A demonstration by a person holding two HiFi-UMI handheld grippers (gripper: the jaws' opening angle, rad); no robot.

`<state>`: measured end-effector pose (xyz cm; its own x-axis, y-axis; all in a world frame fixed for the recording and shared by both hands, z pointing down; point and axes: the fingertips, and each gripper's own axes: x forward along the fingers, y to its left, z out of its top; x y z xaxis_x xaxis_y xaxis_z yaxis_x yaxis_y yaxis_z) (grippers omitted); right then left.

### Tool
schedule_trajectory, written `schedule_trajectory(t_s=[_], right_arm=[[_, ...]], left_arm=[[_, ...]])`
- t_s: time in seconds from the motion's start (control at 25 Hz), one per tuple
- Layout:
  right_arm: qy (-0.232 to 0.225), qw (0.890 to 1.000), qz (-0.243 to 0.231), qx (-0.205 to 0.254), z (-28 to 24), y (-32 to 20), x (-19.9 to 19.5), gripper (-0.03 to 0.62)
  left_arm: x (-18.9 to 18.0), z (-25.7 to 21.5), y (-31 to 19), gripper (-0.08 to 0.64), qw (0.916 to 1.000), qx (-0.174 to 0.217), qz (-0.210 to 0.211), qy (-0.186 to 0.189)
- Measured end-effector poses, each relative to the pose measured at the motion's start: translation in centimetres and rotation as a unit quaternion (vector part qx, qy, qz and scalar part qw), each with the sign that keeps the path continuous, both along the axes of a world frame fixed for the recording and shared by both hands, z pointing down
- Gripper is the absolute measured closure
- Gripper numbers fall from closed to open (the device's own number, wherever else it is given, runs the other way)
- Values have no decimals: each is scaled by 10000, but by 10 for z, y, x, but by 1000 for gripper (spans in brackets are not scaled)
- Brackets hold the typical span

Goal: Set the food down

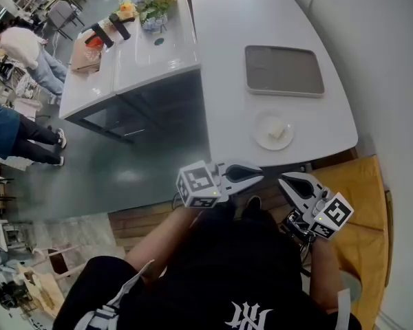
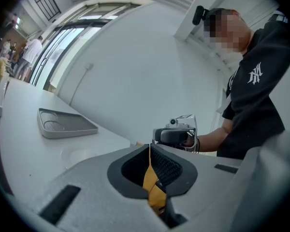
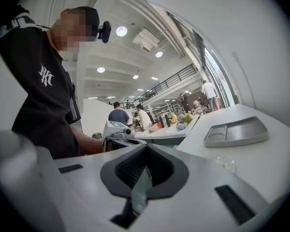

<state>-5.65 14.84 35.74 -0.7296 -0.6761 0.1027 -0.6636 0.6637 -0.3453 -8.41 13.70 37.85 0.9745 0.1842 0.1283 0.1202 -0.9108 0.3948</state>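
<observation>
- Standing at the far left: people (image 1: 17, 50) beside a second table (image 1: 151, 57), with flowers (image 1: 155, 5) sitting at its far edge.
- Left gripper (image 1: 259, 174) is hovering off the near edge of the white table (image 1: 227, 60), not touching it. Its jaws are pressing together with nothing between them.
- Food (image 1: 277, 130), a pale piece, is lying on a small white plate (image 1: 260, 135). The plate is sitting close to the table's near edge, and neither gripper is touching it.
- Grey tray (image 1: 283, 70) is sitting just beyond the plate, nearer the table's right edge.
- Right gripper (image 1: 286, 179) is hovering off the same near edge. Its jaws are closing fully on nothing, with the tips pointing toward the left gripper, near it but apart.
</observation>
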Motion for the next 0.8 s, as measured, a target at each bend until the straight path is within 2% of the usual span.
schedule_trajectory(t_s=[0.24,0.52,0.6,0.68,0.76,0.8], right_arm=[[-80,9998,150,-87,0,-2,1,588],[-217,9950,457,-857,18,-15,10,584],[-299,9923,583,-1052,23,-21,15,553],[-364,9892,668,-1254,29,-30,20,440],[-261,9868,732,-1423,36,-36,28,439],[-202,9855,754,-1504,40,-39,34,439]], left_arm=[[-6,7,-3,554,10000,-75,6,-19],[-21,26,-25,552,9985,-440,-184,-269],[-27,34,-37,547,9974,-549,-264,-383],[-31,41,-51,514,9960,-672,-340,-473],[-33,48,-61,448,9940,-836,-375,-601],[-32,53,-65,438,9926,-920,-392,-693]])
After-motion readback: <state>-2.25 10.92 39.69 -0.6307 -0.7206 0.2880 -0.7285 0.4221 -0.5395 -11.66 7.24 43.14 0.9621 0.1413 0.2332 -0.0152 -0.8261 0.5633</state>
